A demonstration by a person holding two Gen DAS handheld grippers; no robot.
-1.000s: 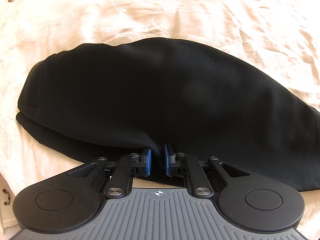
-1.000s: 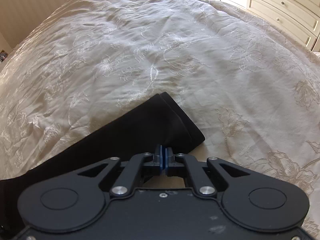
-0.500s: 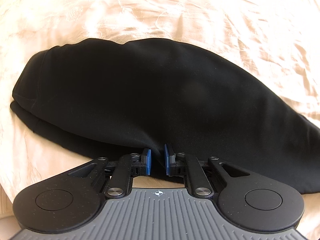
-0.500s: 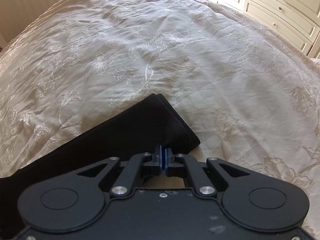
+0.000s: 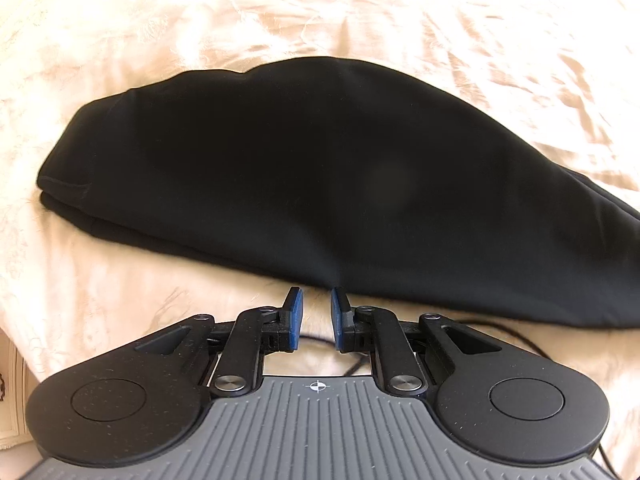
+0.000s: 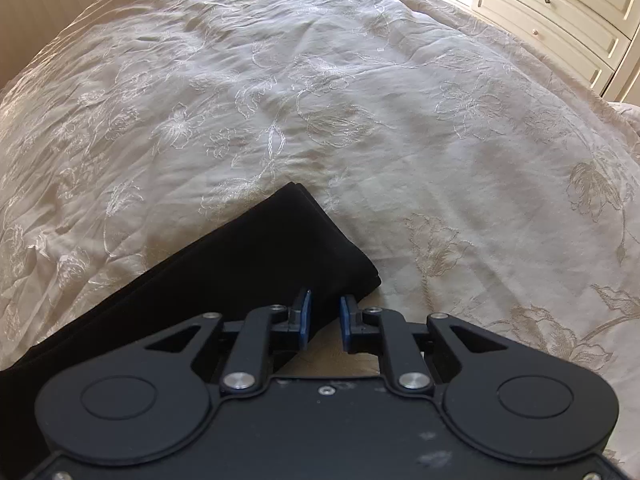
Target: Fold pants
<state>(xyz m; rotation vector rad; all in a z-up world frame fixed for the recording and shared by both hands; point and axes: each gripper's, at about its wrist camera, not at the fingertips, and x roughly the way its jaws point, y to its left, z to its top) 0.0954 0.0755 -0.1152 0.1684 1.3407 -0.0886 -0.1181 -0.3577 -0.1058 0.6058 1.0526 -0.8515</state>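
Black pants (image 5: 312, 184) lie folded lengthwise on a cream embroidered bedspread (image 5: 120, 288). The waist end is at the left in the left wrist view. My left gripper (image 5: 316, 308) is open and empty, just short of the pants' near edge. In the right wrist view the leg cuffs (image 6: 304, 248) lie stacked, pointing up and to the right. My right gripper (image 6: 324, 314) is open and empty, its tips at the near corner of the cuff end.
The bedspread (image 6: 360, 100) stretches far ahead and to both sides. White drawers (image 6: 560, 12) stand beyond the bed at the upper right. A thin black cable (image 5: 516, 330) lies on the bed near my left gripper.
Both grippers let go of the pants' near edge and pulled back a little. The right gripper went from shut on the cuff to open. The fabric settled flat.
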